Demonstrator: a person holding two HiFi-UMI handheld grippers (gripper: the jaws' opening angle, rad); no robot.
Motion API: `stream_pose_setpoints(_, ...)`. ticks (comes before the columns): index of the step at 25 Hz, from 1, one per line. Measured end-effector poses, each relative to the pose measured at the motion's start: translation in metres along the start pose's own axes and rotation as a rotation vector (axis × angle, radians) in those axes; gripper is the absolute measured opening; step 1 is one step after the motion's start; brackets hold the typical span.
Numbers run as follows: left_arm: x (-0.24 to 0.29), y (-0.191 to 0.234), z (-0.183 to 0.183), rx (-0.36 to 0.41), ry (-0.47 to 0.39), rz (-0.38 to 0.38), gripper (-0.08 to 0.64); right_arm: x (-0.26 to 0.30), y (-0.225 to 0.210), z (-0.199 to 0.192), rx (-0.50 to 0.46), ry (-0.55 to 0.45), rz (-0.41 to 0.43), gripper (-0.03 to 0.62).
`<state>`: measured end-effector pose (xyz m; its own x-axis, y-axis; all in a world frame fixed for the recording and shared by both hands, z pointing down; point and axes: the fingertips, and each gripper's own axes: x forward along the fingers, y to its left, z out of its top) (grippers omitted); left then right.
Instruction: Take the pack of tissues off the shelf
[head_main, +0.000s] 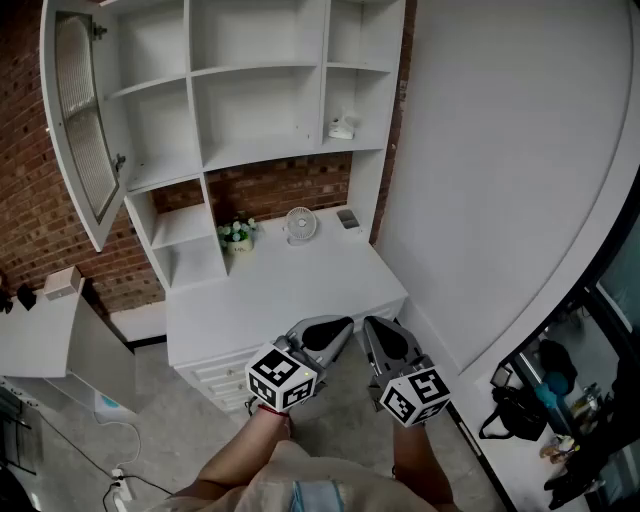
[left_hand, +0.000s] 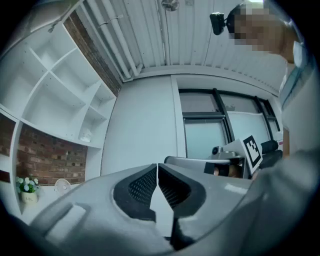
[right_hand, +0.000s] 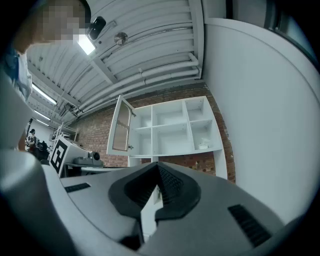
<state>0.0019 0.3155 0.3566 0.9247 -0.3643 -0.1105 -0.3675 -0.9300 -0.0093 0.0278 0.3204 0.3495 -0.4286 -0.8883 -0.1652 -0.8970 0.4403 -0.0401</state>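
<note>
The pack of tissues (head_main: 342, 129) is a small white bundle lying on the white shelf (head_main: 300, 150), in its narrow right compartment. The same pack shows small in the left gripper view (left_hand: 86, 135) and in the right gripper view (right_hand: 203, 146). Both grippers hang low, far in front of the shelf and below the desk's front edge. My left gripper (head_main: 345, 325) is shut with nothing between its jaws. Beside it, my right gripper (head_main: 372, 325) is shut and empty too. In each gripper view the dark ribbed pads (left_hand: 145, 186) (right_hand: 172, 186) meet at the tip.
A glass-panelled cabinet door (head_main: 85, 120) stands swung open at the left. On the white desk (head_main: 270, 300) under the shelf stand a flower pot (head_main: 237, 235), a small fan (head_main: 300, 224) and a small grey device (head_main: 348, 219). A plain white wall (head_main: 500, 170) runs along the right.
</note>
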Motion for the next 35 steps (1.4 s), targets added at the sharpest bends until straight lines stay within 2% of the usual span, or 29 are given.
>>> stream_pose_setpoints(9, -0.008, 0.009, -0.006, -0.009, 0.009, 0.005, 0.014, 0.009, 0.006, -0.007, 0.007, 0.004, 0.007, 0.015)
stream_pose_setpoints(18, -0.010, 0.026, -0.007, -0.018, 0.005, 0.009, 0.014, 0.027, 0.008, -0.010, 0.055, -0.024, 0.023, 0.018)
stream_pose_setpoints(35, 0.027, 0.107, -0.031, -0.074, 0.027, -0.014, 0.014, 0.104, -0.039, -0.033, 0.083, -0.007, -0.011, 0.020)
